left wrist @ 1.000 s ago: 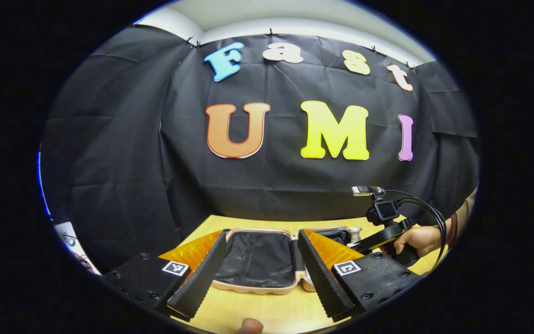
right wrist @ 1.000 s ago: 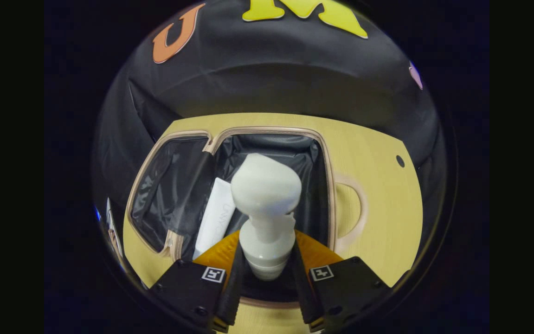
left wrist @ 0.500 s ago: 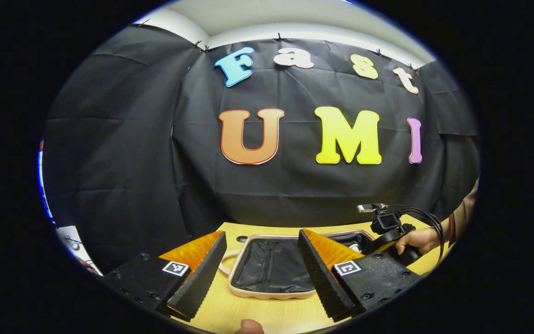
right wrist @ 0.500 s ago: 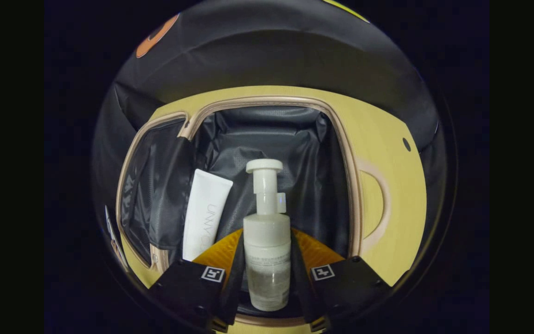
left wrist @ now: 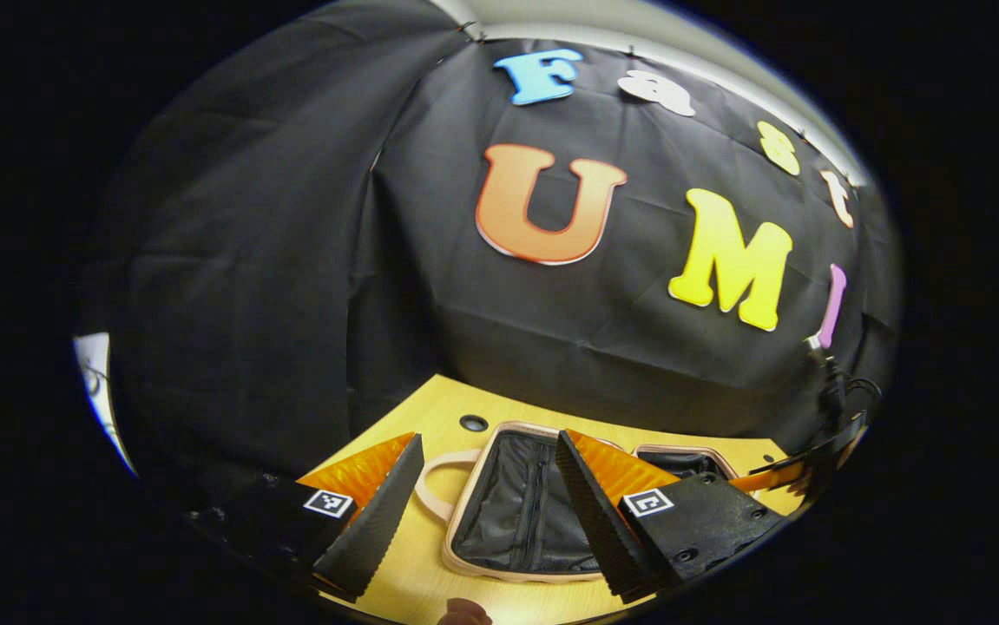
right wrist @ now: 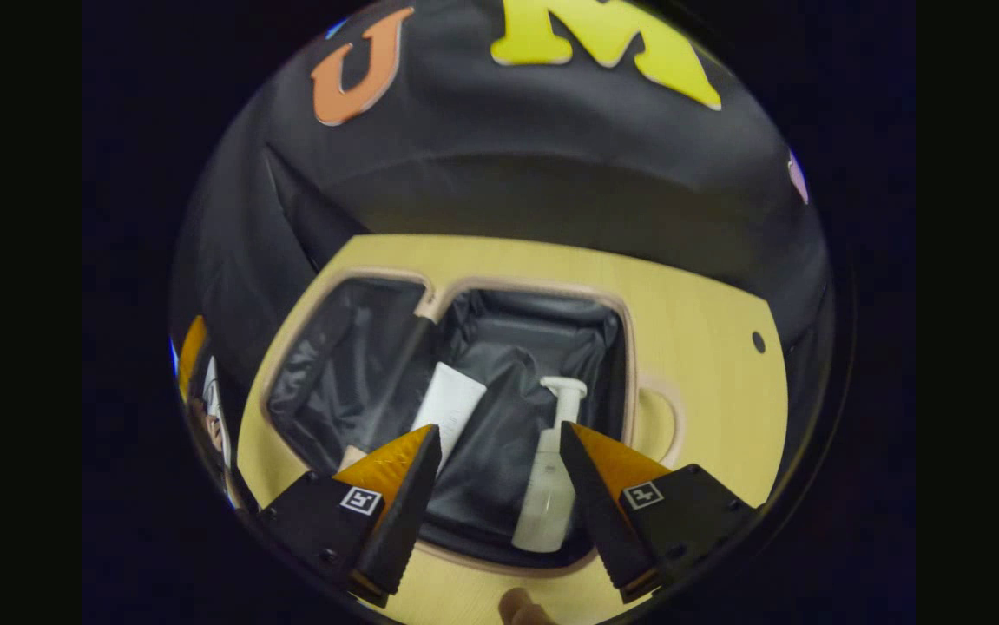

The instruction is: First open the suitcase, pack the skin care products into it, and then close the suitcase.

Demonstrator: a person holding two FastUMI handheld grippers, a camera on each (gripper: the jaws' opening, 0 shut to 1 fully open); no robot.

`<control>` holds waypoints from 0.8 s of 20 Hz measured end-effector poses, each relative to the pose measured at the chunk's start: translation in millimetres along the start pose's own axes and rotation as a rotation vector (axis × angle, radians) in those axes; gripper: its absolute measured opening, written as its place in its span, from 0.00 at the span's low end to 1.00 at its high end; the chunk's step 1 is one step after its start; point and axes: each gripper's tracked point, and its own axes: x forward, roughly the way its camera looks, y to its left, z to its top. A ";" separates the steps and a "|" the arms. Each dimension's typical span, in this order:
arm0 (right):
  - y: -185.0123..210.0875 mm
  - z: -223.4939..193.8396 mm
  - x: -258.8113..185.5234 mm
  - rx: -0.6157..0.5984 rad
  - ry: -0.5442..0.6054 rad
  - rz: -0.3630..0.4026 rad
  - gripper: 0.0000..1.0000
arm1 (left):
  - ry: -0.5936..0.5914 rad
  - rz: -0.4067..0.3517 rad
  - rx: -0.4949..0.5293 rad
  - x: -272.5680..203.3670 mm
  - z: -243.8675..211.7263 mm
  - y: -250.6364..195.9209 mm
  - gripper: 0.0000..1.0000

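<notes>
1. Looking fwd in left gripper view: left claw [left wrist: 482,499] gapes wide, nothing between its fingers, hovering above the worktop [left wrist: 430,417]. Suitcase [left wrist: 516,512] lies open flat just ahead; the half nearest shows dark lining w/ a zipper, its handle loop on the left side. Second half sits further right, partly behind the claw's right finger. Other gripper is at far right edge, too dim to judge from here.

2. Right gripper view: right claw [right wrist: 499,486] also spread open & empty, above the suitcase [right wrist: 629,365] rim. In the right-hand half lie 2 items: white tube [right wrist: 451,404] toward the hinge side, pump bottle [right wrist: 551,469] beside it, lying w/ pump head pointing away. Bottle is apart from both fingers, so I judge it released. Left-hand half holds only lining as far as I can see.

3. Progress, my read: opening done; packing done for these 2 products, no others visible on worktop. Left: swing one half over the other & close it. Left claw seems best placed for that.
</notes>
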 end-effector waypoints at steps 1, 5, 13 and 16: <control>0.0 5.9 -21.7 -0.022 -0.048 0.005 0.82 | 0.028 0.001 -0.042 7.3 -10.5 6.1 0.97; -17.1 18.9 -131.3 -0.101 -0.239 -0.051 0.82 | 0.161 -0.021 -0.257 37.1 -52.9 25.4 0.97; -43.9 -41.7 -241.5 -0.098 -0.233 -0.173 0.82 | 0.252 0.032 -0.810 77.6 -85.3 82.5 0.98; -33.8 -53.4 -254.3 -0.089 -0.202 -0.165 0.81 | 0.293 -0.001 -0.925 82.6 -100.7 81.3 0.98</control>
